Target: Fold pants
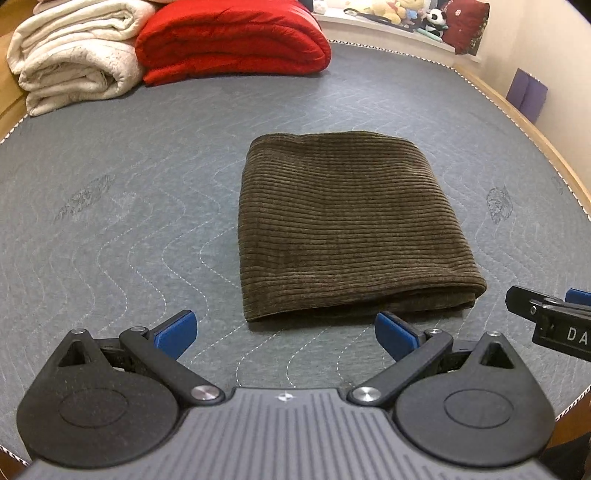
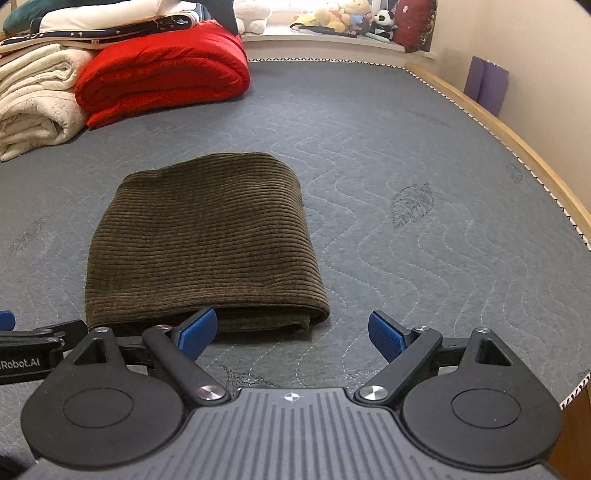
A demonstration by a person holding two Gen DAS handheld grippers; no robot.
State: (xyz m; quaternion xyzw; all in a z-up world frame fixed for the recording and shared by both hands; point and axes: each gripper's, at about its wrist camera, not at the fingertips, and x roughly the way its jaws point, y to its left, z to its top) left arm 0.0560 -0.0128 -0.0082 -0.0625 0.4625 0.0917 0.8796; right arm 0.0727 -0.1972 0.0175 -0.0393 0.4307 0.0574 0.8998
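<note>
Hovering nearest the lens in the left wrist view, the left gripper [image 1: 284,332] has its blue-padded fingers [image 1: 175,332] spread wide with nothing between them; its tip stands just short of the near folded edge of the pants [image 1: 351,221]; at the right edge of that view part of the right gripper [image 1: 546,317] shows, with the white letters "DA" readable on its black body. In the right wrist view the right gripper [image 2: 291,332] is likewise spread wide and holds nothing; its left pad [image 2: 195,332] sits right at the near edge of the pants [image 2: 203,240], though contact cannot be told; at the left edge the other tool's black body reads "Robot.AI". The pants are dark olive-brown corduroy, folded into a compact, thick rectangle lying flat in the middle of the grey quilted mattress [image 1: 110,221]. Farther back on the mattress lie a folded red quilt [image 1: 232,40] and, beside it to the left, a folded cream blanket [image 1: 74,55]; beyond them a windowsill holds stuffed toys [image 2: 343,16], a panda among them; a wooden bed frame [image 2: 517,140] runs along the right side.
</note>
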